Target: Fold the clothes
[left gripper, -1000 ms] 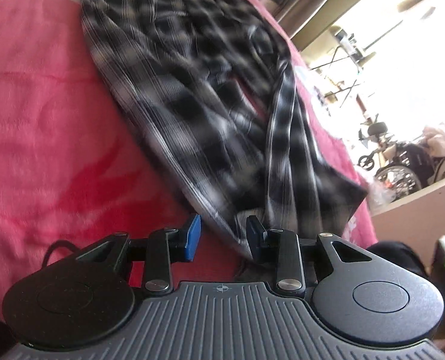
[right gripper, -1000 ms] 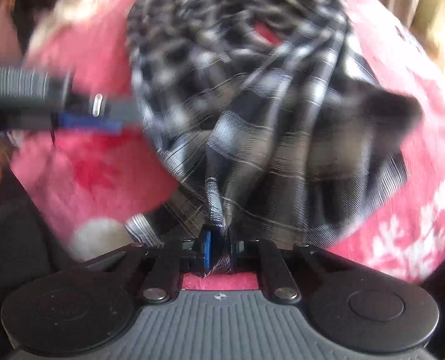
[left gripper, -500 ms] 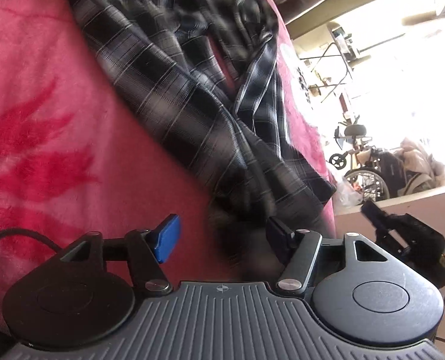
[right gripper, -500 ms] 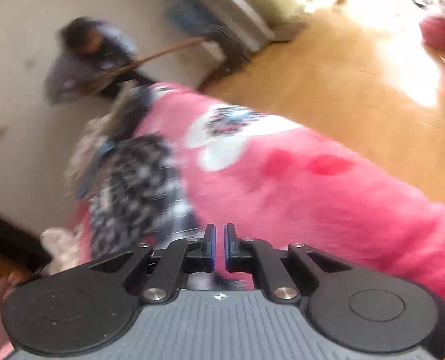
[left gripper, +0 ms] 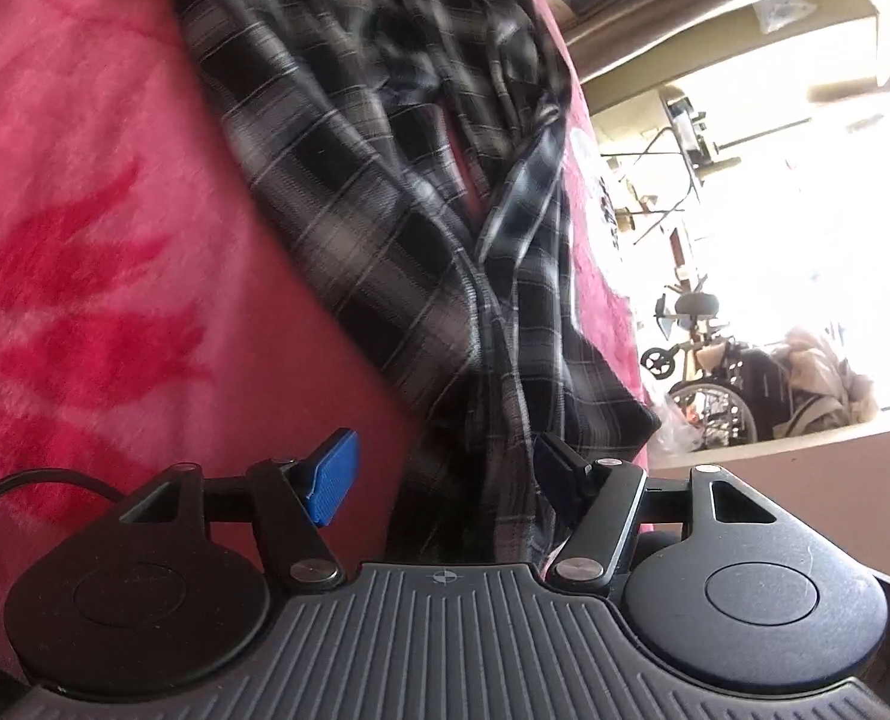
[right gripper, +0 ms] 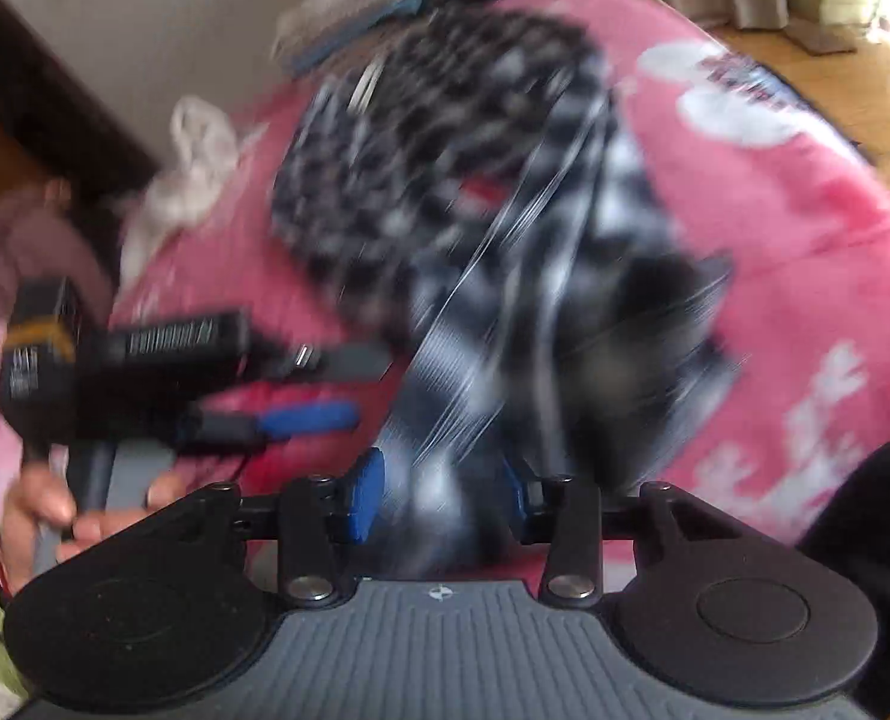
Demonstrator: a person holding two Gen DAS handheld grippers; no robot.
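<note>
Plaid garment (left gripper: 385, 228) on pink blanket (left gripper: 85, 240): long axis runs ahead from left gripper (left gripper: 445, 474). Left gripper and right gripper (right gripper: 445, 501): fingers spread, near hem between them.

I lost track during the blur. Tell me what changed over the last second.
The right claw, shut on a fold of the plaid garment a second ago, let it go, swung out toward the room, and is back over the cloth with jaws open. The left claw opened wider and moved in, so the garment's near edge now lies between its jaws. The garment stays spread on the pink blanket.
</note>
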